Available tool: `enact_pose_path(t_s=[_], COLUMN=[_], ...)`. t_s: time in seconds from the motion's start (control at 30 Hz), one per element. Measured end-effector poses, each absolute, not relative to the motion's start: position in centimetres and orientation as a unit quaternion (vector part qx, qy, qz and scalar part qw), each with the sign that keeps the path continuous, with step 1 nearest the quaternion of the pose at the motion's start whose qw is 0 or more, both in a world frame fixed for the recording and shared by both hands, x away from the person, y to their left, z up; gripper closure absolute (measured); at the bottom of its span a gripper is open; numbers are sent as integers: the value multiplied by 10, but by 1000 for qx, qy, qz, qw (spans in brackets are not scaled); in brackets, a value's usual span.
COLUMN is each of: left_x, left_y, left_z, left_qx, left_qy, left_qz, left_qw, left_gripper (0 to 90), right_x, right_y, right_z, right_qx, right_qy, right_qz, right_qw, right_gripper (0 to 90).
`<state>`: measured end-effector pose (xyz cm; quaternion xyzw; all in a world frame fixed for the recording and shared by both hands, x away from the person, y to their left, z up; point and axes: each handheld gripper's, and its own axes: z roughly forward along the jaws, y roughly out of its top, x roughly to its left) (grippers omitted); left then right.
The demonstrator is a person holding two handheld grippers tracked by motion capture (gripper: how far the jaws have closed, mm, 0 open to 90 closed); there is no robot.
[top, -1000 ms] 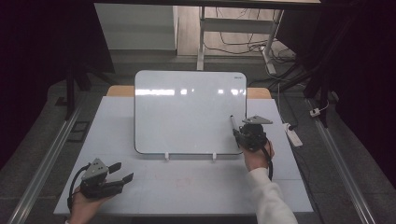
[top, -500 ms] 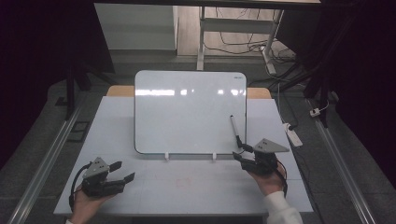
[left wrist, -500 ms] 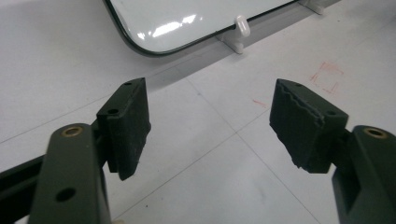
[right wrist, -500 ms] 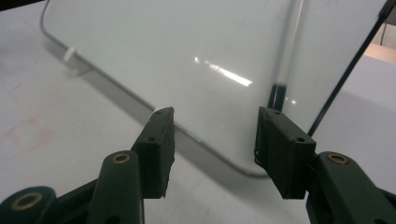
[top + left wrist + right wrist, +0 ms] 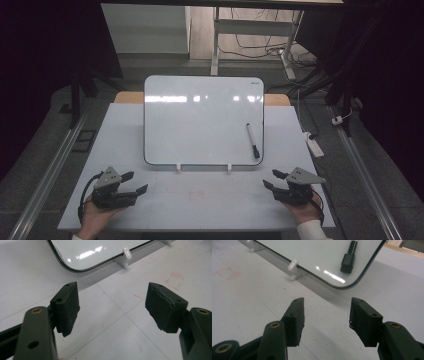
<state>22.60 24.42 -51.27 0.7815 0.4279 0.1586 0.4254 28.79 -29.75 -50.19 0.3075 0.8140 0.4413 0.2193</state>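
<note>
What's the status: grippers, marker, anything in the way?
Left gripper open, empty, low over table. Right gripper open, empty, jaws just opened. Marker lies on whiteboard, right side, apart from both. Nothing in the way.

One white, rounded-corner whiteboard (image 5: 200, 120) stands on the one pale grey table (image 5: 200, 205), propped by two small white plastic clips (image 5: 179, 167). One black-capped white marker pen (image 5: 253, 140) lies on the board. Two black two-jaw grippers are present, the left gripper (image 5: 134, 183) and the right gripper (image 5: 274, 180).

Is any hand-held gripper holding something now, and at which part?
Nothing is held. The left hand-held gripper and right hand-held gripper are open over the table; the marker lies on the whiteboard.
</note>
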Motion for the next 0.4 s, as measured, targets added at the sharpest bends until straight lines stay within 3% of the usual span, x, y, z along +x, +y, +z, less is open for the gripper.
enact_pose_path(t_s=[0.4], left_x=[225], left_y=[244], left_z=[-515], left_qx=[784], left_qy=[427], left_qz=[159], left_qw=[422], left_gripper=[277], right_x=[287], right_y=[-298], right_z=[-502], right_qx=[304], right_qy=[811], right_qz=[449], right_qw=[219], right_gripper=[452])
